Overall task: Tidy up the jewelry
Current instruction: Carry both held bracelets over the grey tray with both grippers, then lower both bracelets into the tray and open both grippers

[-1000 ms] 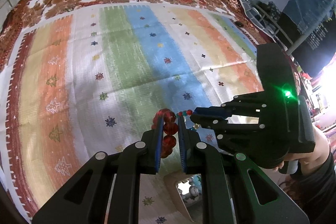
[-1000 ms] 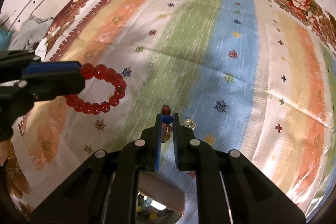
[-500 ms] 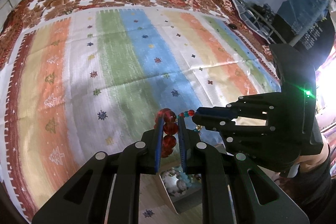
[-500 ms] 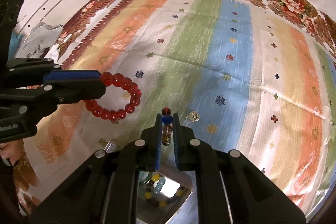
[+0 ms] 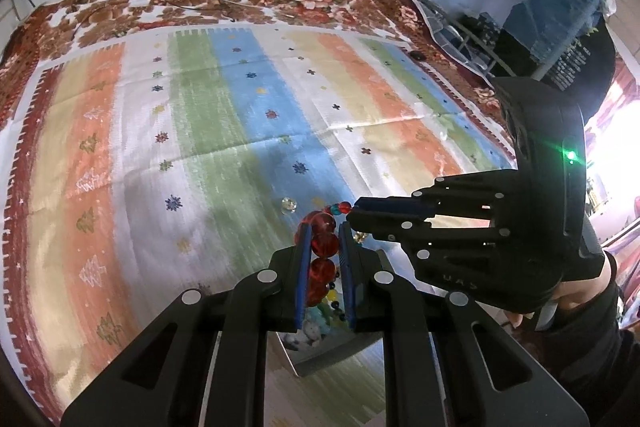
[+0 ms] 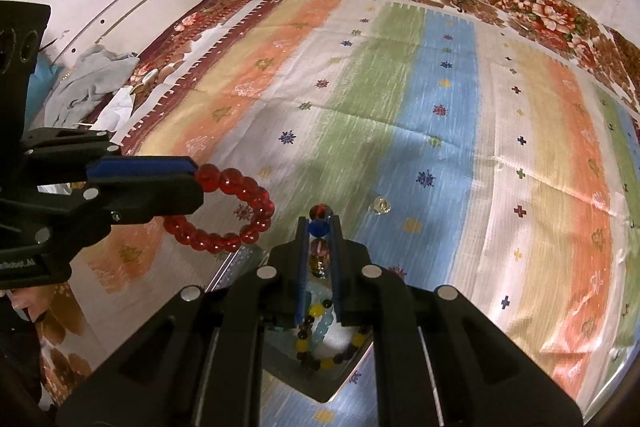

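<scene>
Striped cloth (image 6: 400,131), box (image 6: 352,379) half hidden by gripper (image 6: 320,227)

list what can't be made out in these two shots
- Box contents: both views, mostly hidden behind the gripper bodies; only some beads show.
- Mixed-bead bracelet: right wrist view, its lower part is masked by the right hand-held gripper.
- Red bracelet: left wrist view, seen edge-on inside the left hand-held gripper.
- Small clear thing on the cloth: too small to identify.
</scene>
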Tool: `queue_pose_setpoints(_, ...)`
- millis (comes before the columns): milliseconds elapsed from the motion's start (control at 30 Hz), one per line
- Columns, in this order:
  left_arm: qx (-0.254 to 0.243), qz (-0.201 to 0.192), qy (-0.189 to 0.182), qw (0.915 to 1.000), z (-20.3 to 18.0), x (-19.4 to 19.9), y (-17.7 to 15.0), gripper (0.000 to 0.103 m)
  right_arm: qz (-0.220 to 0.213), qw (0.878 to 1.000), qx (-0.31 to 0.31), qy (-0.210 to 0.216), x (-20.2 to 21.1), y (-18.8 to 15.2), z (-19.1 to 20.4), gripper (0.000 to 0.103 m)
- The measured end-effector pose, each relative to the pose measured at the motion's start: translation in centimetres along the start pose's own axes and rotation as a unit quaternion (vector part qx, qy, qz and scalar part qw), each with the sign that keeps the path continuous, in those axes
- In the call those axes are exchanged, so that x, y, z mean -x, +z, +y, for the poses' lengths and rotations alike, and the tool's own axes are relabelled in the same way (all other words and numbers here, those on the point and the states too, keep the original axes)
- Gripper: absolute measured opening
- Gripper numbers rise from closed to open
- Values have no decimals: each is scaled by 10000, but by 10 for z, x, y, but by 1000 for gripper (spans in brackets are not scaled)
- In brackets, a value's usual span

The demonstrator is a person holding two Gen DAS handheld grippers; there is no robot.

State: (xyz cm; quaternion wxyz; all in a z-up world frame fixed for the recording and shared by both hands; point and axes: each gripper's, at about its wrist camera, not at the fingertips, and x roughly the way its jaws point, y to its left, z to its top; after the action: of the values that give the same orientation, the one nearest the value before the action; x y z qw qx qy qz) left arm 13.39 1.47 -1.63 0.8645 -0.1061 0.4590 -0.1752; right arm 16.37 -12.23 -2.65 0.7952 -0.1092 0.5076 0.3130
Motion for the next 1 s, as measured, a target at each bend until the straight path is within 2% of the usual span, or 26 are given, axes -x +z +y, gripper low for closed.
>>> queue_pose_setpoints(1000,-43,45,-69,10000,-18,5,-29,13,-67,9999,-61,144,20,-40,3,11)
